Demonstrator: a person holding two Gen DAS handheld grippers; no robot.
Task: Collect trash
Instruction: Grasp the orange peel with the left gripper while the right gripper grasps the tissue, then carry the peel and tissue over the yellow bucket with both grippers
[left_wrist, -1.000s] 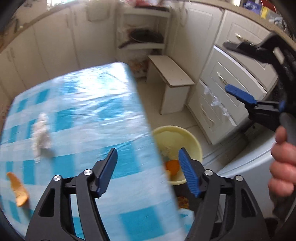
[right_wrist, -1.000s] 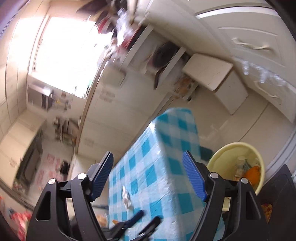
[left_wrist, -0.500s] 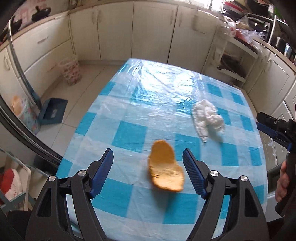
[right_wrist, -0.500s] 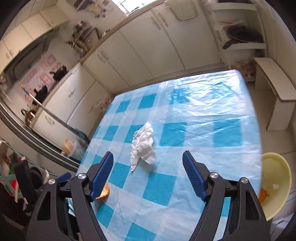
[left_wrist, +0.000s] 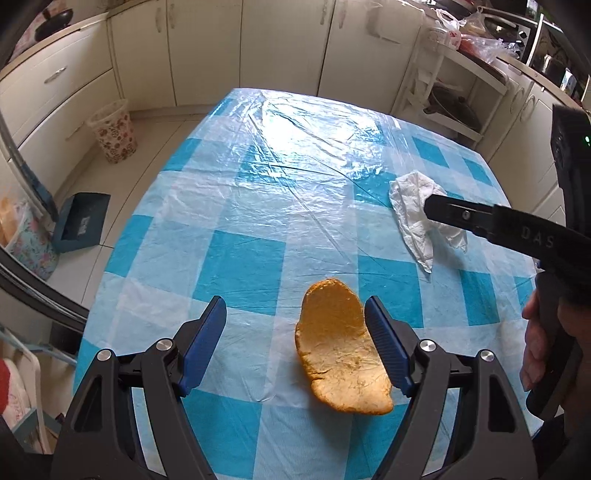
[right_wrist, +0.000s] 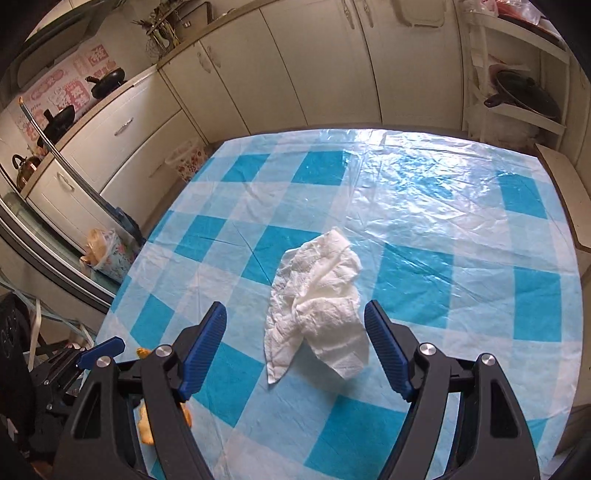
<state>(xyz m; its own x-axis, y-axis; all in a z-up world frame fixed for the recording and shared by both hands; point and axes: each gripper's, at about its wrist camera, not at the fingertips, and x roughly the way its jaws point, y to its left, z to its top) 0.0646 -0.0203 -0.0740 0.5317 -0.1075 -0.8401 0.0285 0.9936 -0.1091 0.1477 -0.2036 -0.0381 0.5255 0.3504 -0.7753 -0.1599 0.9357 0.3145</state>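
An orange peel (left_wrist: 341, 350) lies on the blue-and-white checked table (left_wrist: 258, 221), near its front edge. My left gripper (left_wrist: 295, 343) is open, with the peel between its jaws, close to the right jaw. A crumpled white tissue (right_wrist: 319, 306) lies mid-table. My right gripper (right_wrist: 295, 347) is open, with the tissue between its jaws. The tissue also shows in the left wrist view (left_wrist: 417, 218), partly behind the right gripper's finger (left_wrist: 461, 214). The peel (right_wrist: 146, 428) shows partly behind my right gripper's left arm.
A floral waste basket (left_wrist: 114, 136) stands on the floor left of the table, and a blue dustpan (left_wrist: 81, 221) lies nearer. Cabinets line the walls. A shelf rack with pans (right_wrist: 524, 96) stands at the far right. A small bench (right_wrist: 565, 192) stands beside the table's right edge.
Both grippers swung from the yellow floor bin toward the table, then came down closer. The peel and the tissue now sit between the open jaws.
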